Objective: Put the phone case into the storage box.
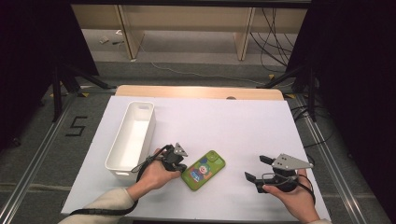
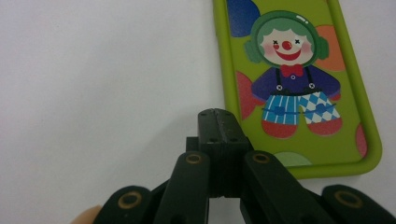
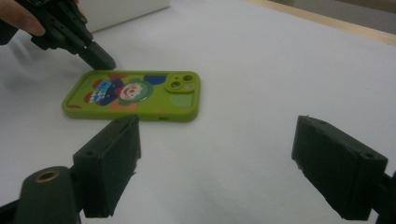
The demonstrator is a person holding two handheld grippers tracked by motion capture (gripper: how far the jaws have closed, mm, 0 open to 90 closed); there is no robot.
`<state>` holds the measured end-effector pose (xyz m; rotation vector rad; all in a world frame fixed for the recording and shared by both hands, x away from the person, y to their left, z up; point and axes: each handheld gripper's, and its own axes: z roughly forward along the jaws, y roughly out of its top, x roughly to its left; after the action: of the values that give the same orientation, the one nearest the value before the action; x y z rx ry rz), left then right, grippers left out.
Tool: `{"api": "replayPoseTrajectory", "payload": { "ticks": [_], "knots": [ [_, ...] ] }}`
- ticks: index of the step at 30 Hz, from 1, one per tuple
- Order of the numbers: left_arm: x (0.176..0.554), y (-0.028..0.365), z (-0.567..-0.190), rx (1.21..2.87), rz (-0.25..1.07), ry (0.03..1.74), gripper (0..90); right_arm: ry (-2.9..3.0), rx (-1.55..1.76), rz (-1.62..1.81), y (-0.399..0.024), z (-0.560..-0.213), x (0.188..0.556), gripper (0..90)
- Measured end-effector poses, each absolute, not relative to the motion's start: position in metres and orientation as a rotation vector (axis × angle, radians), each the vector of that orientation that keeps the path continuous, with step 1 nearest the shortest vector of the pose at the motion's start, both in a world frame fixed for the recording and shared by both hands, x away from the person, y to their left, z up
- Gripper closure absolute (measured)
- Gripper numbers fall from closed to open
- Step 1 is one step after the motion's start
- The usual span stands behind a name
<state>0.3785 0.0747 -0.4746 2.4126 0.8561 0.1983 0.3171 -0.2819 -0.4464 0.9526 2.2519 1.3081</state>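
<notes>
A phone in a lime-green case [image 1: 203, 170] with a clown picture lies flat on the white table cover, camera end toward the far right. My left gripper [image 1: 180, 166] is shut with nothing between its jaws, its tip resting beside the phone's near-left edge. In the left gripper view, the closed jaws [image 2: 218, 116] point at the bare cover just left of the phone [image 2: 294, 79]. My right gripper [image 1: 256, 168] is open and apart from the phone, to its right. In the right gripper view, its wide jaws [image 3: 217, 140] frame the phone [image 3: 135, 95], with the left gripper [image 3: 95, 56] behind it.
A long white bin [image 1: 131, 133] stands at the left of the white cover [image 1: 224, 121], just beyond my left hand. The wooden table edge [image 1: 201, 91] shows at the back. Dark stands and cables flank the table on the floor.
</notes>
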Motion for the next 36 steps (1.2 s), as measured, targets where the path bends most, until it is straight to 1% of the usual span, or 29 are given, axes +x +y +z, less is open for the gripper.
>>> {"api": "replayPoseTrajectory", "payload": {
  "ticks": [5,7,8,9,12,15,19,20,21,23,25,28,29,31,36],
  "knots": [
    [0.378,0.075,-0.474,2.414,0.196,0.847,89.2,2.25,0.952,1.306,-0.282,-0.446,0.317,16.5],
    [0.378,0.075,-0.473,2.407,0.202,0.844,84.9,2.25,0.954,1.306,-0.282,-0.446,0.317,16.5],
    [0.378,0.076,-0.472,2.392,0.212,0.852,84.9,2.25,0.954,1.306,-0.282,-0.446,0.317,16.5],
    [0.379,0.077,-0.469,2.362,0.23,0.859,76.9,2.251,0.954,1.306,-0.282,-0.446,0.317,16.5],
    [0.38,0.076,-0.463,2.303,0.249,0.867,58.9,2.251,0.956,1.305,-0.282,-0.447,0.317,16.5],
    [0.38,0.075,-0.46,2.27,0.251,0.861,37.6,2.253,0.956,1.304,-0.282,-0.447,0.317,16.5],
    [0.381,0.072,-0.456,2.217,0.25,0.849,19.2,2.253,0.955,1.303,-0.282,-0.447,0.317,16.4],
    [0.381,0.071,-0.456,2.206,0.251,0.848,19.2,2.253,0.955,1.303,-0.282,-0.447,0.317,16.4],
    [0.381,0.071,-0.455,2.202,0.249,0.849,15.2,2.253,0.954,1.302,-0.282,-0.447,0.317,16.4],
    [0.381,0.07,-0.453,2.186,0.253,0.834,13.1,2.254,0.954,1.302,-0.282,-0.447,0.317,16.4],
    [0.38,0.07,-0.451,2.176,0.251,0.812,7.2,2.253,0.954,1.302,-0.282,-0.447,0.317,16.4],
    [0.379,0.068,-0.448,2.156,0.26,0.773,3.0,2.252,0.956,1.302,-0.282,-0.446,0.317,16.4],
    [0.379,0.068,-0.447,2.153,0.263,0.756,0.3,2.251,0.955,1.301,-0.283,-0.446,0.317,16.4],
    [0.377,0.066,-0.445,2.135,0.254,0.715,0.0,2.252,0.957,1.301,-0.283,-0.446,0.317,16.4],
    [0.375,0.064,-0.444,2.124,0.267,0.693,0.0,2.252,0.951,1.299,-0.282,-0.446,0.317,16.4]
  ]
}}
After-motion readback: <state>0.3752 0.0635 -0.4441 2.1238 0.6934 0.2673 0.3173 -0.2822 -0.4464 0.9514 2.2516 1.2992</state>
